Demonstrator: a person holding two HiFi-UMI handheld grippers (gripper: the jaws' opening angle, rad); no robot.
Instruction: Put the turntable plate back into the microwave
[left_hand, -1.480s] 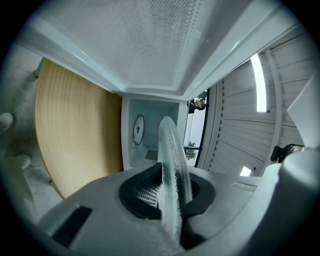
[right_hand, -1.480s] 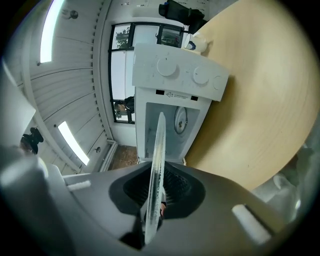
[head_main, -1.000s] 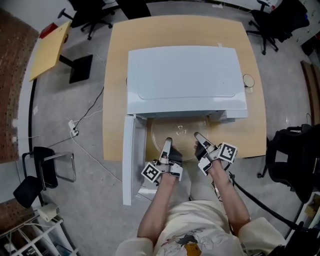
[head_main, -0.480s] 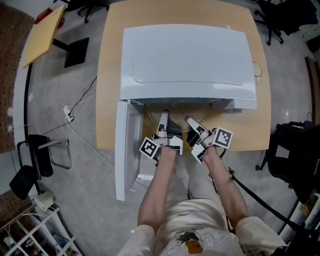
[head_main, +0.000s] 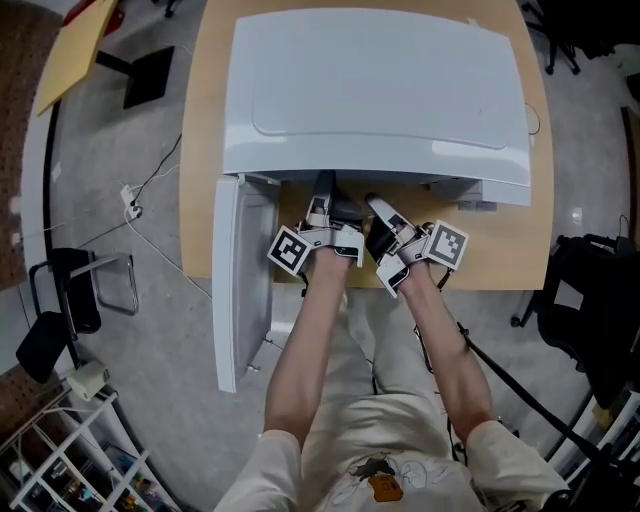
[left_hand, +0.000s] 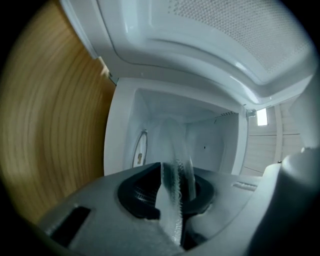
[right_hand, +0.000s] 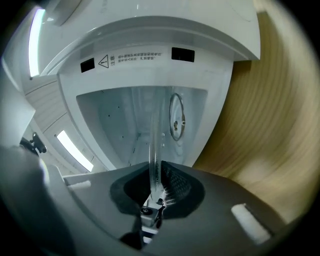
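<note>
Left tongs (left_hand: 173, 186) clamp the plate (left_hand: 175, 142) by its rim. Right tongs (right_hand: 157, 184) have just been closing and now pinch the same rim. The plate shows edge-on at mid-frame in both gripper views, reaching into the open microwave (head_main: 375, 90) on the surface (head_main: 503, 243), with the door (head_main: 243, 285) at lower left.

A light wooden table (head_main: 515, 245) stands on a grey concrete floor (head_main: 160, 390). A white cable (head_main: 155, 180) trails over the floor at left. Black chairs sit at left (head_main: 60, 305) and right (head_main: 585, 320). A yellowish board (head_main: 70, 50) lies far left.
</note>
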